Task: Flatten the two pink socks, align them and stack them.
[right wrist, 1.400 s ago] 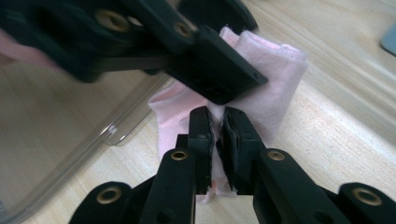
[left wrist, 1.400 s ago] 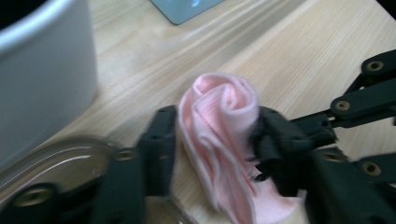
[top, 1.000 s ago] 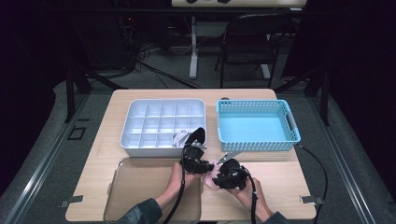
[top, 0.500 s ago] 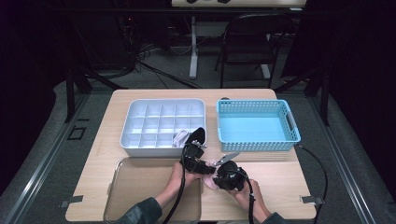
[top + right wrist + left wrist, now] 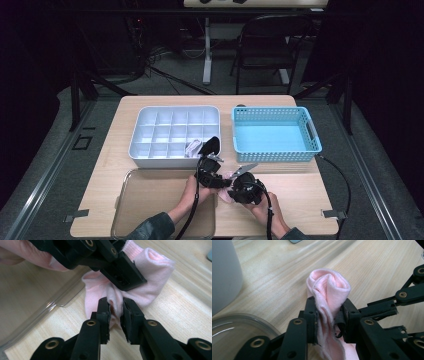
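Observation:
A rolled pink cloth point(image 5: 226, 196) lies on the wooden table point(image 5: 300, 200) near its front edge, held between both grippers. In the left gripper view the roll point(image 5: 329, 287) stands up between the jaws of my left gripper point(image 5: 328, 308), which have just been closing and now pinch it. My left gripper point(image 5: 220, 184) is shut on the cloth. From the other side, my right gripper point(image 5: 115, 306) is shut on a lower fold of the same cloth point(image 5: 155, 267). In the right gripper view the left gripper point(image 5: 125, 272) crosses above, with a fingertip of the person's hand behind it.
A clear plastic tray point(image 5: 150, 200) sits at the front left, right beside the grippers. Behind it stands a white divided organiser point(image 5: 150, 150) with a pale bundle point(image 5: 192, 148) in a front compartment. A blue basket point(image 5: 275, 156) stands at the back right.
Both hands have stayed over the same spot beside the tray. The grippers and the pink cloth look almost the same as before.

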`<state>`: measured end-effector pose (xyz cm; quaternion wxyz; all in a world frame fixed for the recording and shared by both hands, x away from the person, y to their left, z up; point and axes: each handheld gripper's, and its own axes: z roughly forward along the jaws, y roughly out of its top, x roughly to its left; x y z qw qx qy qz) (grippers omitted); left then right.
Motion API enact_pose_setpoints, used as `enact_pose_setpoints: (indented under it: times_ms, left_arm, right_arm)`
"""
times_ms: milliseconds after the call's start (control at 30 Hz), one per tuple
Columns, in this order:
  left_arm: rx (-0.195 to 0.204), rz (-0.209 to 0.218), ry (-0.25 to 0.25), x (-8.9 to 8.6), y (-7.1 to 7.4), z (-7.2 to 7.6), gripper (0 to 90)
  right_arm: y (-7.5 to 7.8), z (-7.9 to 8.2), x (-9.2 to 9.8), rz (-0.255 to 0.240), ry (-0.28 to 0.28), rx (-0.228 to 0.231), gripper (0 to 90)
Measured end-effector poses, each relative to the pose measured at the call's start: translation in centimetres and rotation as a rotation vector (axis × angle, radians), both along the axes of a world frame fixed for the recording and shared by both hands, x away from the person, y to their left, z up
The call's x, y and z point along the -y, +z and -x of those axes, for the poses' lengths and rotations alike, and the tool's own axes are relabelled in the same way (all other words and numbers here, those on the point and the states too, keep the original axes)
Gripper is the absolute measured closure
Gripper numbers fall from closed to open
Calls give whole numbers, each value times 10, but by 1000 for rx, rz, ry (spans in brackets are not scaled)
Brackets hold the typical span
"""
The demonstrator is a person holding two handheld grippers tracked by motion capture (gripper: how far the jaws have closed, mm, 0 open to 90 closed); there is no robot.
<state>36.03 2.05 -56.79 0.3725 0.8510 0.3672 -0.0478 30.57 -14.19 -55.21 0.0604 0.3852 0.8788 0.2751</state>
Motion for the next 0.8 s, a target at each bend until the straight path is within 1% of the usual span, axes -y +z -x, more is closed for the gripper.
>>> enact_pose_setpoints:
  times_ms: [33, 67, 100, 133, 200, 233, 267, 333, 367, 400, 433, 467, 500, 533, 567, 600, 667, 700, 733, 767, 800]
  left_arm:
    - [2, 3, -1, 0, 0, 0, 722]
    - [1, 8, 0, -1, 0, 0, 724]
    - [-3, 13, -1, -1, 0, 0, 726]
    - [-1, 14, -3, -2, 0, -1, 727]
    - [2, 20, 0, -2, 0, 0, 729]
    - [2, 24, 1, -3, 1, -1, 730]
    - [4, 29, -1, -3, 1, -1, 731]
    - [9, 35, -1, -3, 3, 0, 731]
    - [5, 39, -5, -4, 4, 0, 731]
    - [10, 42, -1, -4, 5, 1, 731]
    - [22, 38, -7, -5, 8, 1, 731]
    - [34, 34, -8, -5, 10, 2, 731]
    - [38, 41, -2, -6, 11, 2, 731]
    - [41, 40, -4, -7, 13, 2, 731]
    - [47, 42, -2, -8, 14, 2, 730]
    - [55, 41, -6, -9, 16, 2, 730]
    - [64, 41, -3, -12, 19, 2, 730]
    - [65, 40, -6, -12, 19, 2, 730]
    - [70, 37, -5, -13, 19, 2, 729]
    - [67, 41, 1, -13, 20, 2, 729]
    - [61, 53, -5, -15, 21, 2, 730]
  right_arm:
    - [0, 0, 1, -15, -2, -13, 746]
    - [0, -1, 3, -19, 6, -20, 731]
    - [1, -1, 4, -19, 3, -27, 708]
    - [1, -1, 6, -34, 6, -30, 680]
    - [3, -1, 10, -29, 8, -35, 611]
    - [4, -1, 13, -35, 8, -33, 576]
    - [5, 0, 16, -55, 2, -31, 538]
    - [8, 0, 26, -57, -16, -18, 445]
    - [8, 0, 31, -54, -23, -6, 413]
    - [8, -1, 37, -42, -36, -5, 354]
    - [5, -1, 43, -52, -61, 7, 297]
    - [3, -2, 47, -35, -72, 10, 264]
    - [2, -2, 52, -6, -88, 36, 233]
    - [0, -2, 56, 13, -95, 51, 197]
    - [-3, -2, 59, 1, -103, 43, 171]
    - [-4, -3, 64, 20, -100, 38, 154]
    - [-7, -4, 70, 36, -110, 66, 140]
    - [-8, -6, 74, 30, -114, 57, 129]
    - [-10, -7, 77, 14, -129, 56, 127]
    - [-10, -7, 79, 19, -131, 58, 124]
    - [-9, -8, 81, 24, -143, 68, 110]
